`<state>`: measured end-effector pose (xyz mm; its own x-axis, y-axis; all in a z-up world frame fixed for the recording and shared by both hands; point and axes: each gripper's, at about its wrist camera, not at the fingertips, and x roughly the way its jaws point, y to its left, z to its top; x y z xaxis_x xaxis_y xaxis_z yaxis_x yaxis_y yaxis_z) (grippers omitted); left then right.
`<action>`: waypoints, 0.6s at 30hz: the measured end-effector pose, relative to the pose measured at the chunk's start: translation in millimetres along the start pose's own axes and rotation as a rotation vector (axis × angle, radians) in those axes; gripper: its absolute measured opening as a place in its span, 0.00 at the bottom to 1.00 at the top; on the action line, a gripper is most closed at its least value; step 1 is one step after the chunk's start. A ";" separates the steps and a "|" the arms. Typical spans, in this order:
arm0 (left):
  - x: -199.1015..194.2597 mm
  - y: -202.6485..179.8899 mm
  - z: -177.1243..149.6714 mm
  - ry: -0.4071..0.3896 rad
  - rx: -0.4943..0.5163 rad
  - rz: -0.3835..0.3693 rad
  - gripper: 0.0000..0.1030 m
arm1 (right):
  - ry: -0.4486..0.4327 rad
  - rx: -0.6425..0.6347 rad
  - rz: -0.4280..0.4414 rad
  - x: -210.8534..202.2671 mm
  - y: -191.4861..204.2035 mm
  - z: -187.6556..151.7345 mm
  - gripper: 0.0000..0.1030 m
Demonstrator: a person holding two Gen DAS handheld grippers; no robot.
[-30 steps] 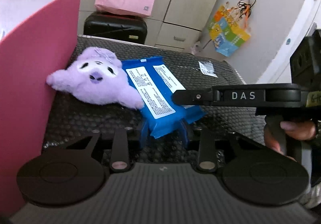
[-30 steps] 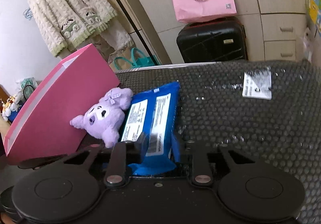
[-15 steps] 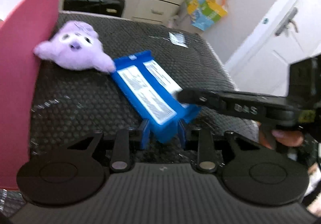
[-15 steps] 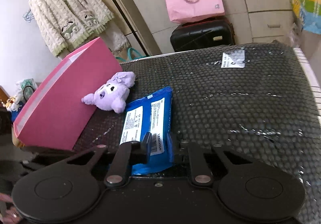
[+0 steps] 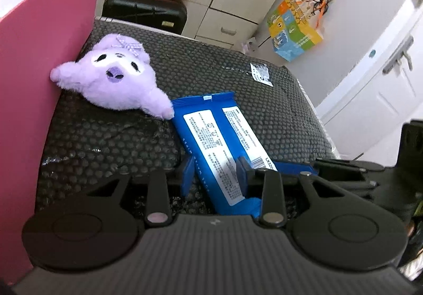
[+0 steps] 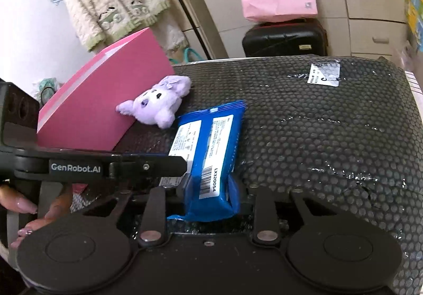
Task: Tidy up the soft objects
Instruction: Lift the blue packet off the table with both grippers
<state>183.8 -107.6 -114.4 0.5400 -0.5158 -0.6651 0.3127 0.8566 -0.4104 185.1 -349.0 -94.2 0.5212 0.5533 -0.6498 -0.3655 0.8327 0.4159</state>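
Left wrist view
My left tongs: my left tongs (image 5: pixel 215 172) were clamped on the near end of the blue soft pack (image 5: pixel 219 141), one blue pad on each side of it.
Pack: it ran away from my left tongs along the black bubble-wrapped surface (image 5: pixel 105 141), its far corner touching the purple plush toy (image 5: pixel 116 81).
Plush: ahead and to the left of my left tongs, leaning on the pink box (image 5: pixel 39 83).
My right tongs: only the dark body showed, at the right edge, just beside the pack's near corner.

Right wrist view
My right tongs: my right tongs (image 6: pixel 208 186) had the barcode end of the pack (image 6: pixel 208 147) between their pads; the jaws had just been opening, and I could not tell whether the pads pressed on it.
My left tongs: their arm (image 6: pixel 105 166) reached in from the left, tip at the pack's left edge.
Box and plush: the box (image 6: pixel 105 107) stood ahead-left of my right tongs, the plush (image 6: pixel 156 104) against it.

Risks
Slip: I judged the glossy wrapper could slide out of a one-sided hold, since my right jaws had loosened.
Knock: moving the pack forward could shove the plush, because they touched.
Clash: both tongs crowded the same end and could bump.

Count
Packs: one.
Plush toys: one.
Pink boxes: one.
Tongs: two.
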 end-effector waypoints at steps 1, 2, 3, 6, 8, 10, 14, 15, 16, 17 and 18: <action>-0.4 -2.4 -1.4 -0.005 0.007 0.008 0.31 | -0.005 0.015 0.011 -0.2 -1.8 -0.8 0.35; -0.4 -6.1 -2.4 -0.009 0.023 0.020 0.31 | -0.012 0.027 0.019 -0.8 -3.3 -2.1 0.35; -0.5 -11.2 -4.2 -0.012 0.051 0.034 0.31 | -0.020 0.039 0.024 -1.5 -4.2 -3.5 0.34; -4.6 -25.6 -9.6 -0.017 0.127 0.059 0.31 | -0.036 0.058 0.024 -3.9 -2.3 -8.1 0.34; -9.4 -27.4 -12.2 -0.010 0.134 0.051 0.30 | -0.041 0.076 0.005 -7.8 1.7 -10.9 0.32; -12.9 -25.4 -11.4 0.009 0.122 0.028 0.30 | -0.043 0.058 -0.020 -11.8 10.0 -14.9 0.31; -28.8 -25.4 -14.8 0.018 0.137 0.009 0.30 | -0.043 0.085 0.017 -23.4 21.5 -24.4 0.32; -32.9 -25.7 -16.7 0.021 0.147 0.005 0.30 | -0.044 0.090 0.022 -26.4 24.1 -26.4 0.32; -37.7 -26.7 -18.6 0.025 0.158 0.001 0.30 | -0.046 0.093 0.024 -29.7 27.1 -28.3 0.32; -41.6 -26.9 -20.7 0.031 0.164 -0.003 0.30 | -0.044 0.096 0.026 -32.5 29.5 -29.7 0.33; -45.4 -27.2 -21.9 0.040 0.165 -0.008 0.30 | -0.040 0.103 0.030 -35.5 32.1 -31.3 0.33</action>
<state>133.7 -107.7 -86.7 0.5063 -0.5197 -0.6882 0.4423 0.8416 -0.3101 130.7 -342.6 -77.7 0.5423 0.5768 -0.6109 -0.3017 0.8123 0.4991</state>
